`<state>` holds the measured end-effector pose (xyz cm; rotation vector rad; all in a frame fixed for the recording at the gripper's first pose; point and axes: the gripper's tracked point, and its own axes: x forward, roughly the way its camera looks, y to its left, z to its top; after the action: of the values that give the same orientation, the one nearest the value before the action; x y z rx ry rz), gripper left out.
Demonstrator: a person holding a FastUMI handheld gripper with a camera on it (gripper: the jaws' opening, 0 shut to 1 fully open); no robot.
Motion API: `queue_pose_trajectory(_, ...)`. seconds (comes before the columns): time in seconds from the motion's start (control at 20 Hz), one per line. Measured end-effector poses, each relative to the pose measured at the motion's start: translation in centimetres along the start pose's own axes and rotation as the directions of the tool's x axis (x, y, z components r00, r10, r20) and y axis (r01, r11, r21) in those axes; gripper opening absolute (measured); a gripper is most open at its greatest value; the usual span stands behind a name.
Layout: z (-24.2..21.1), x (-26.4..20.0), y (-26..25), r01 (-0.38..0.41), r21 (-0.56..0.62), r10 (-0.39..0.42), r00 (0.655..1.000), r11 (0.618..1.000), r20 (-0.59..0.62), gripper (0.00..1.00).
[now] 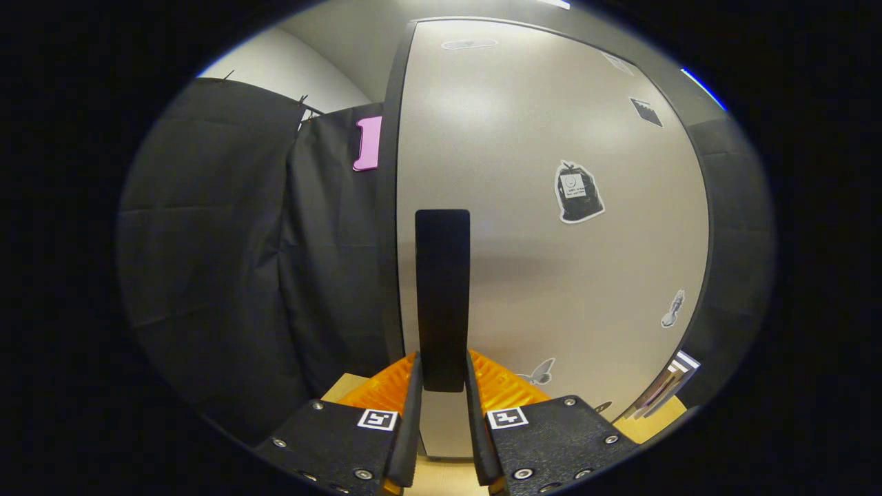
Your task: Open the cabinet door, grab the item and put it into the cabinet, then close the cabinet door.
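A: Two fingers of our gripper sit one on each side of the cabinet door's black vertical handle, at its lower end. We read them as pinching it, though we cannot be sure both press hard.

B: So we judge we are at the first step?

A: Or the last. The grey cabinet door looks flush with its dark frame, so it is closed. From this alone we cannot tell whether the item is already inside or not yet fetched; we see no loose item.

B: What is around us?

A: Nearest, a light wooden counter under the fingers, with the cabinet standing on it towards its back edge. On the door, stickers: a butterfly low down, a small figure towards the right edge, a dark bag shape higher up. Past the door's right lower corner, some flat striped things lean; we cannot tell what. Farther left hangs the black booth cloth.

B: Anything in the way?

A: Nothing blocks the door's swing that we can see, though the cloth hangs near the frame.
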<state>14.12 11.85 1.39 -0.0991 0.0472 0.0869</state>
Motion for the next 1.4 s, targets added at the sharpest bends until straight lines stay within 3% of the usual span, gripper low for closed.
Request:
queue_pose_trajectory(0.8,-0.6,-5.7,-0.5,-0.153,0.005,0.153,0.988,0.988,-0.012,0.29)
queue_pose_trajectory(1.4,-1.6,-12.0,-3.5,-0.344,-0.004,0.344,0.939,0.939,-0.027,0.29)
